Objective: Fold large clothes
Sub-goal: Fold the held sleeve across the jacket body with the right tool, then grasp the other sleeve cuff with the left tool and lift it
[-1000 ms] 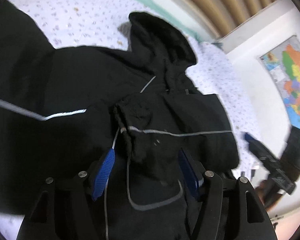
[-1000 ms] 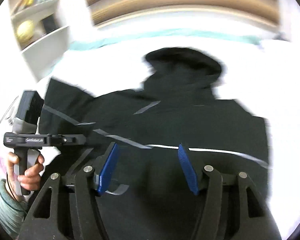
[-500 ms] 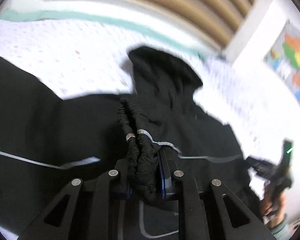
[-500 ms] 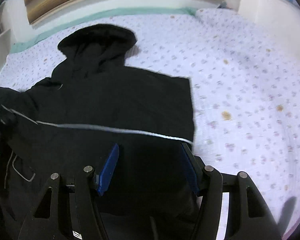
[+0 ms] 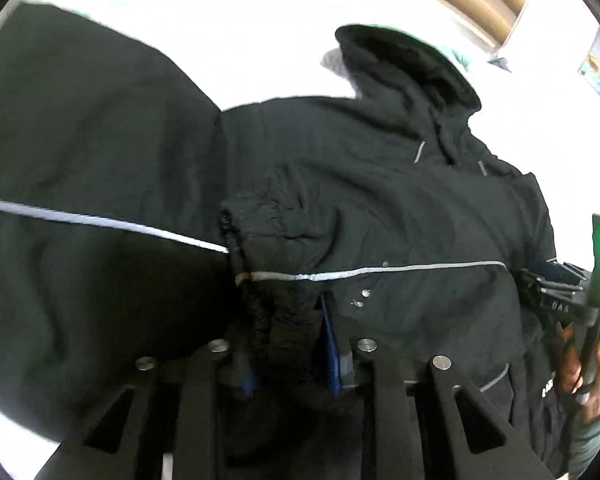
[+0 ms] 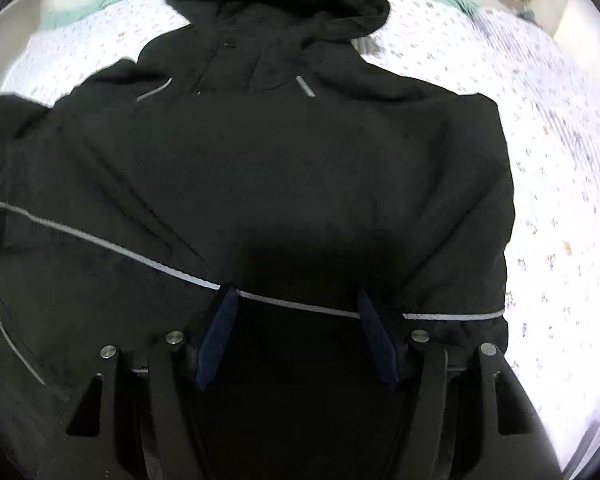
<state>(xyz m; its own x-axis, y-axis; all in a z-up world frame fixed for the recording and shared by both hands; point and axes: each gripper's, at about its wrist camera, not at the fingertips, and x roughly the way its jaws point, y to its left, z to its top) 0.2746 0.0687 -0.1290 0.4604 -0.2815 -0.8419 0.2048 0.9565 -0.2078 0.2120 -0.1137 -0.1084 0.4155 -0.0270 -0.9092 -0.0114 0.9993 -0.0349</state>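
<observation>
Black hooded jacket (image 6: 284, 168) lies flat on floral bedsheet (image 6: 560, 184), hood toward headboard. Left gripper (image 5: 290, 344) clamps jacket's gathered cuff (jaws narrow, fabric btwn). Right gripper (image 6: 296, 332) over jacket's lower front, jaws wide, holding nothing.

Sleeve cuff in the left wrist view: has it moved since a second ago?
Yes. The sleeve cuff, clamped in the left gripper, has been carried leftward off the jacket chest, away from the hood.

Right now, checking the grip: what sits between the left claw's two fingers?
The jacket's bunched sleeve cuff, pinched in the left claw, shown in the left wrist view.
</observation>
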